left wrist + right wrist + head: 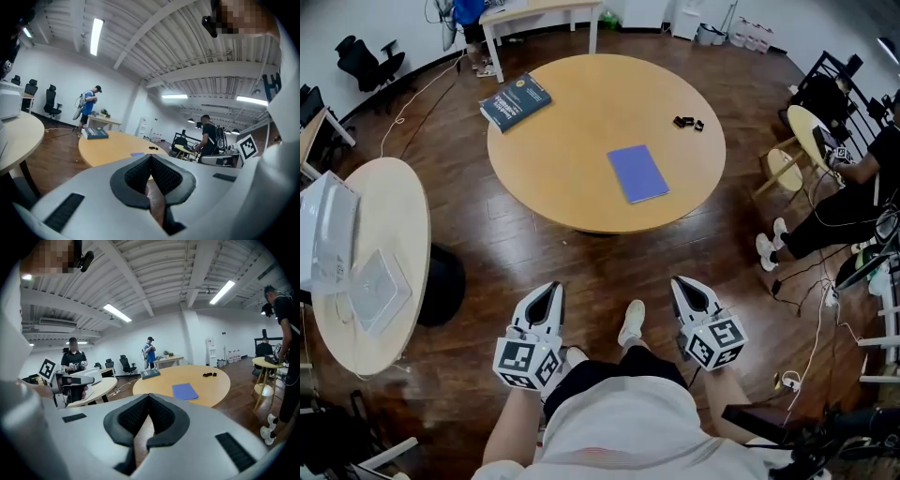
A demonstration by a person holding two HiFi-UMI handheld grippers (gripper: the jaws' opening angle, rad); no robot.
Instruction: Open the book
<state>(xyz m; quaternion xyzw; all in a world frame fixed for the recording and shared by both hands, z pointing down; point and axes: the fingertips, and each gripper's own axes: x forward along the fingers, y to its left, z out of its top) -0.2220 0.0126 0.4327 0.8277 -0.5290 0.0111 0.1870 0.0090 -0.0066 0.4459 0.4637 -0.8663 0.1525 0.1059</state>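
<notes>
A thin blue book (pixel 637 173) lies closed on the round wooden table (pixel 581 202), near its front right; it also shows in the right gripper view (pixel 185 391) and faintly in the left gripper view (pixel 137 154). A thicker dark teal book (pixel 515 101) lies closed at the table's far left edge. My left gripper (pixel 551 289) and right gripper (pixel 682 283) are held low by my body, well short of the table. Both point toward it. In each gripper view the padded jaws meet with nothing between them (pixel 151 157) (pixel 149 397).
Small black items (pixel 687 122) sit at the table's right. A second round table (pixel 403 234) with a white machine (pixel 328 234) stands at left. A seated person (pixel 853 202) and a small yellow table (pixel 802 127) are at right. Cables cross the wooden floor.
</notes>
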